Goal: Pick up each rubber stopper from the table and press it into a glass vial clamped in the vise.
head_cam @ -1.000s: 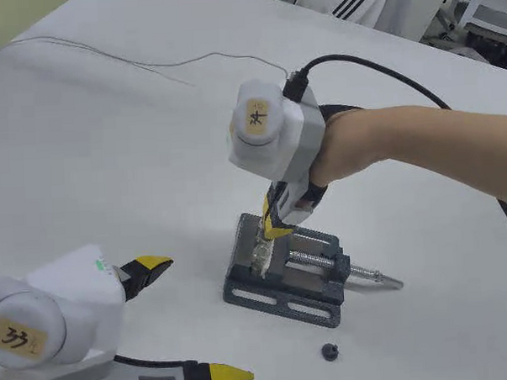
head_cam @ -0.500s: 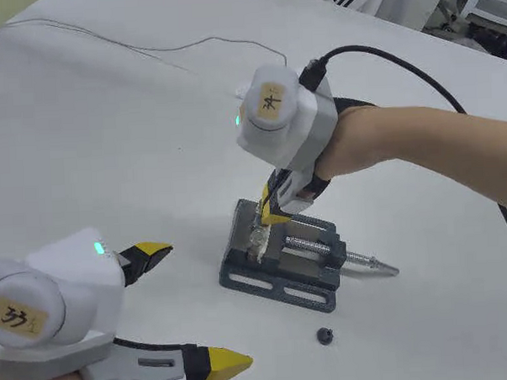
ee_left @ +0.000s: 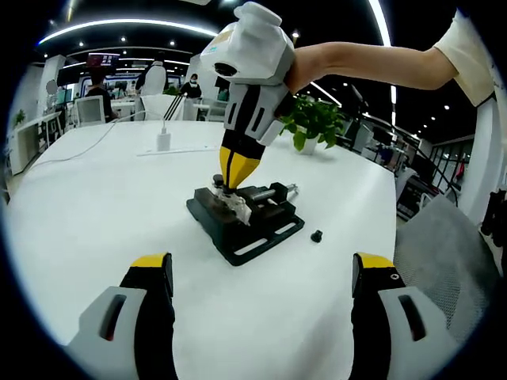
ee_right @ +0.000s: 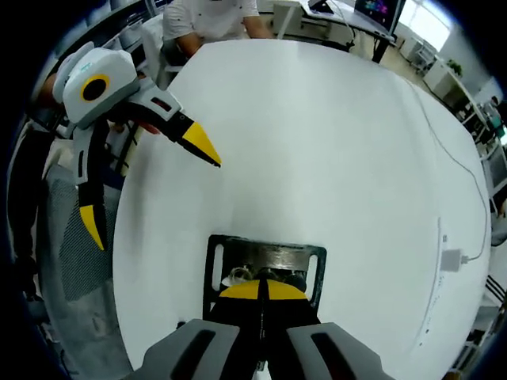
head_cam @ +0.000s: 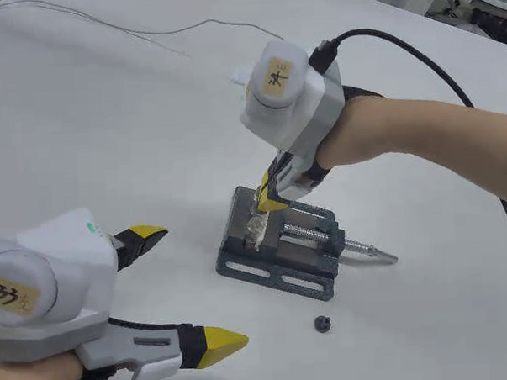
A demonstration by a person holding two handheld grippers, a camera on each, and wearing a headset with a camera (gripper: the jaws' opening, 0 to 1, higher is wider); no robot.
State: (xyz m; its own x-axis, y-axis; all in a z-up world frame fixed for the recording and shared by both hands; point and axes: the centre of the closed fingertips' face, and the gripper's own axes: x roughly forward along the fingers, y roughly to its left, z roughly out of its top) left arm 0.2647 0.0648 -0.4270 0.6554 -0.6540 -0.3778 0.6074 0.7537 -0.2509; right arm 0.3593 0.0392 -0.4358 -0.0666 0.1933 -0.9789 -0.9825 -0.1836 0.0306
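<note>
A dark metal vise stands on the white table with a glass vial clamped in it. My right gripper is shut, its yellow tips pressed down on the vial's top; what lies under them is hidden. In its own view, the right gripper closes over the vise. One black rubber stopper lies on the table just in front of the vise. My left gripper hangs open at the near left, holding nothing. In its own view, the left gripper faces the vise and stopper.
A thin grey cable and a white plug lie at the far side of the table. The right gripper's black cable arcs over the person's forearm. The vise screw handle sticks out to the right. A potted plant stands beyond.
The head view has shifted a little. My right gripper stays shut at the top of the vial, and my left gripper stays open at the near left.
</note>
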